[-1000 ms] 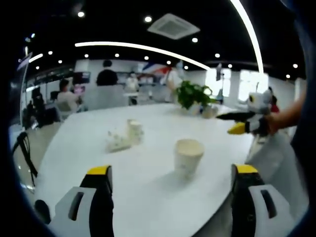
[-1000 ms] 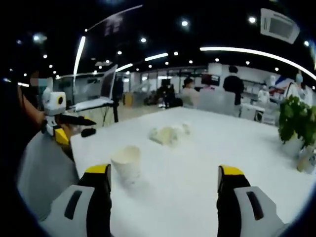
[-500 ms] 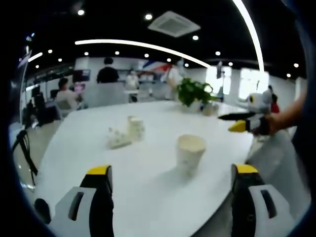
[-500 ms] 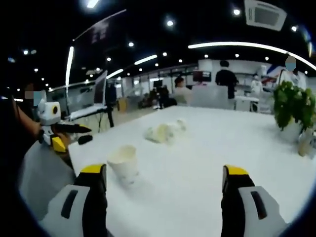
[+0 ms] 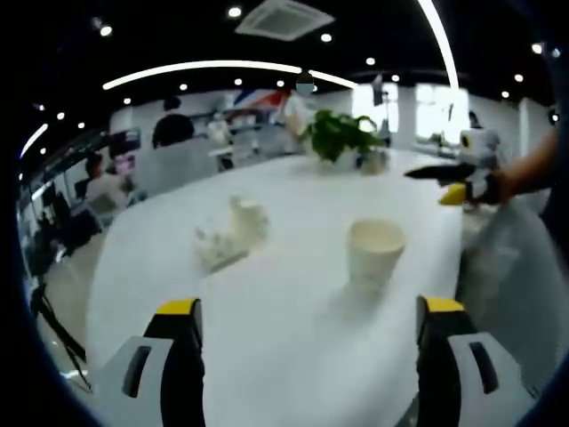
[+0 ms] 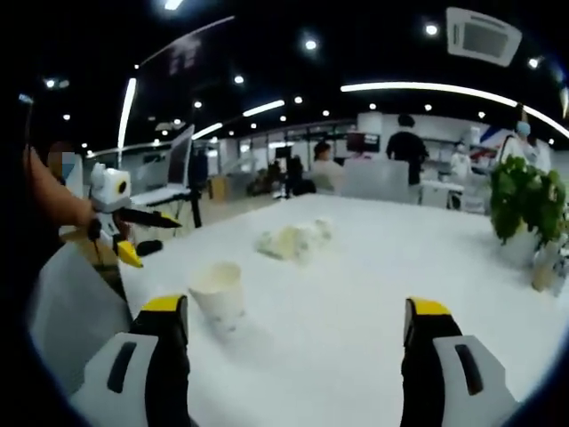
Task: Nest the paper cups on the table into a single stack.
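Left gripper view: the left gripper hovers over the white tabletop, fingers spread apart and empty. An upright white paper cup stands near the tabletop's right edge, and a crumpled cluster of white paper cups lies farther in. Right gripper view: the right gripper, fingers apart and empty, faces the same cup near the tabletop's left edge. A green potted plant stands at the far right.

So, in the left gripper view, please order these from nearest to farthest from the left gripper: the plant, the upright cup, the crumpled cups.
1. Upright cup, ahead, right of centre.
2. Crumpled cups, mid-table, left of centre.
3. Plant, at the far edge.
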A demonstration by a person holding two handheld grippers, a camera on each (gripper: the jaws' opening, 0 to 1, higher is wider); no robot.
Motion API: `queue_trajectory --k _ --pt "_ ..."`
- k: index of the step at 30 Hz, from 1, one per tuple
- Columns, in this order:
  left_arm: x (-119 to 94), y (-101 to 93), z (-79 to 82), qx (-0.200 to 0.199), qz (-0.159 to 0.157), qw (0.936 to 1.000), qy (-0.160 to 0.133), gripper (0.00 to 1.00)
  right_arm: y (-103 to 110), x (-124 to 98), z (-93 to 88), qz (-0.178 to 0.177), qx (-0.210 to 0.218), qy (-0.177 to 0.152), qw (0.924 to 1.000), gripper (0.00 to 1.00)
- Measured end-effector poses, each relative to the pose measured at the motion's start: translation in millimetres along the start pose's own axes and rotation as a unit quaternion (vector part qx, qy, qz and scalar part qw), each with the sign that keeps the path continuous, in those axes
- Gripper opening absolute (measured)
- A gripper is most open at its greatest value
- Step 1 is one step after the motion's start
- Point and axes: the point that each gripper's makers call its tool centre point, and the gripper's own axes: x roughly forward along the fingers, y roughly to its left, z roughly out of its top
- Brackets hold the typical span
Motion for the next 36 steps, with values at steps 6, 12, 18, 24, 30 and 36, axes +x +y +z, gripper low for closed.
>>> queue_trajectory --k 6,12,18,24,30,36 --pt "18 25.3 21.2 0.048 -0.022 0.9983 0.023 0.99 -2 0 1.1 -0.004 0.001 -0.004 1.0 0.99" --pt "40 36.9 38.4 0.079 -0.053 0.9942 0.05 0.99 -5 0 -2.5 -0.007 0.004 0.008 0.9999 0.99" --pt "62 51.1 45.9 0.118 -0.075 0.9871 0.079 0.99 -3 2 -3.6 -0.004 -0.001 0.013 0.9999 0.99" --pt "81 63.7 59.3 0.16 -0.097 0.9769 0.102 0.97 -4 3 -4.5 -0.004 0.001 0.015 0.9999 0.99" --pt "104 78.8 82.7 0.198 -0.116 0.9665 0.114 0.94 -6 3 -6.1 -0.008 0.007 0.016 0.9998 0.98" --pt "128 94.0 95.8 0.24 -0.13 0.953 0.132 0.92 -7 3 -7.9 -0.008 0.01 0.019 0.9997 0.98"
